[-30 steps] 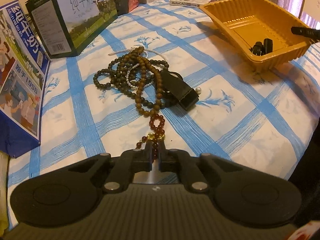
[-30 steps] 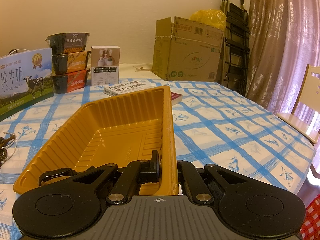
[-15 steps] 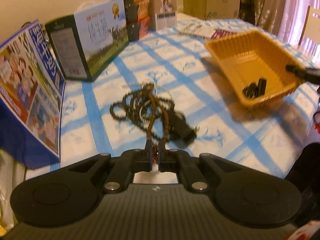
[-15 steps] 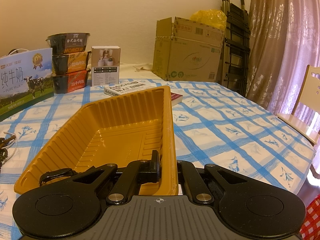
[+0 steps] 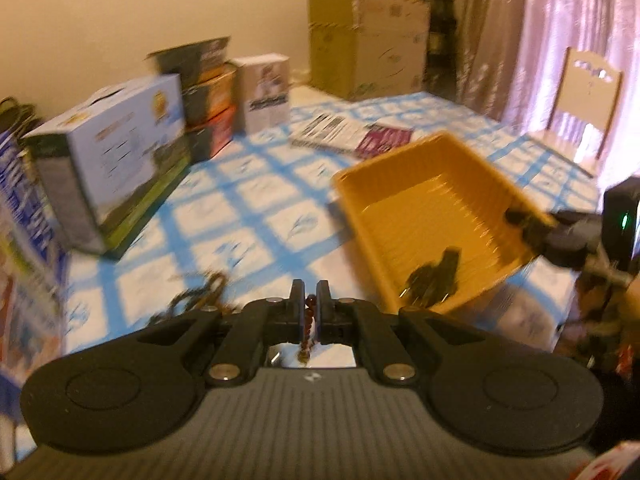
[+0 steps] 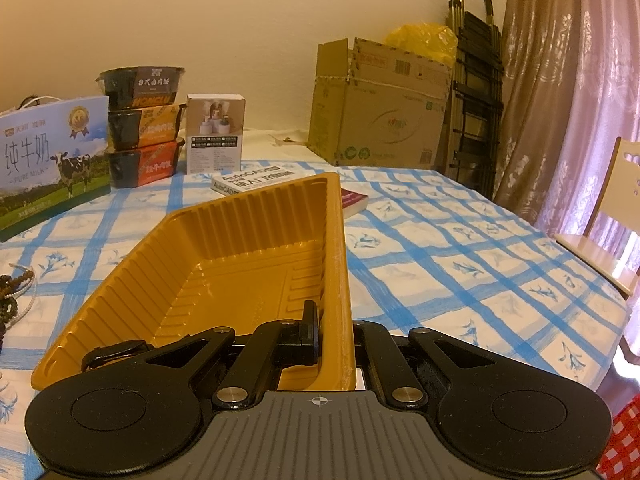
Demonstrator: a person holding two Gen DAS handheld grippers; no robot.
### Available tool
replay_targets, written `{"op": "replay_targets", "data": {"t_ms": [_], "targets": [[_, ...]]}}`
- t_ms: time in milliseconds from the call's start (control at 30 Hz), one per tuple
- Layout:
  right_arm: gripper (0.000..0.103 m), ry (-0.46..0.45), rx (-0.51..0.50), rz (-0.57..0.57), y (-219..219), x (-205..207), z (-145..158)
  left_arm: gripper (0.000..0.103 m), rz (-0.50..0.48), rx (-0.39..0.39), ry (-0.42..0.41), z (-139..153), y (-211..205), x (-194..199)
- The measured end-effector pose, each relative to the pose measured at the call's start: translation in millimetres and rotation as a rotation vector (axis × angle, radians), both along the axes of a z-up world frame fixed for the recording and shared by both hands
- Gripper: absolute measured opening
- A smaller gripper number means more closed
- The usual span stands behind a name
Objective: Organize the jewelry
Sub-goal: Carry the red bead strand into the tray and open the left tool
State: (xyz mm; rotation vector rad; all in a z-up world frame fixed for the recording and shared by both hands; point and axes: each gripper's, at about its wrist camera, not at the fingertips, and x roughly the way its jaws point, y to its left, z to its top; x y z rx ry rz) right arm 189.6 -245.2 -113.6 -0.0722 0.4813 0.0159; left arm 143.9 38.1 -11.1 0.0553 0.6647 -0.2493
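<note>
Left gripper: jaws pinching nearly closed on a strand of dark red beads, which is hanging down between them toward the camera. Picture blurring with motion.

Beaded necklaces: a brown tangle lying on the surface just beyond and left of the left jaws; whether the red strand is joining it cannot be told.

Right gripper: jaws clamping fully onto the near right wall of the orange plastic tray, one finger sitting inside the tray, the other hidden outside the wall.

Black item: lying in the tray's near left corner, left of the right jaws; type unclear.

Surface: wearing a blue-and-white checked cloth, stretching beyond both jaws.

Book: resting just past the tray's far end.

Milk carton, stacked food bowls, small white box: standing far left.

Cardboard box: standing farthest back.
</note>
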Motion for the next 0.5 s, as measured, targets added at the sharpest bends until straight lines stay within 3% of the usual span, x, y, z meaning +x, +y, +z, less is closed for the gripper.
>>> {"op": "replay_targets", "data": {"t_ms": [267, 500], "targets": [[0.003, 0.001, 0.008, 0.006, -0.8, 1.8, 2.6, 0.004, -0.098, -0.058, -0.053, 5.7, -56.4, 56.0], [0.003, 0.001, 0.013, 0.009, -1.2, 3.5, 2.6, 0.004, -0.127, -0.056, 0.002, -22.0, -98.8, 109.7]]}}
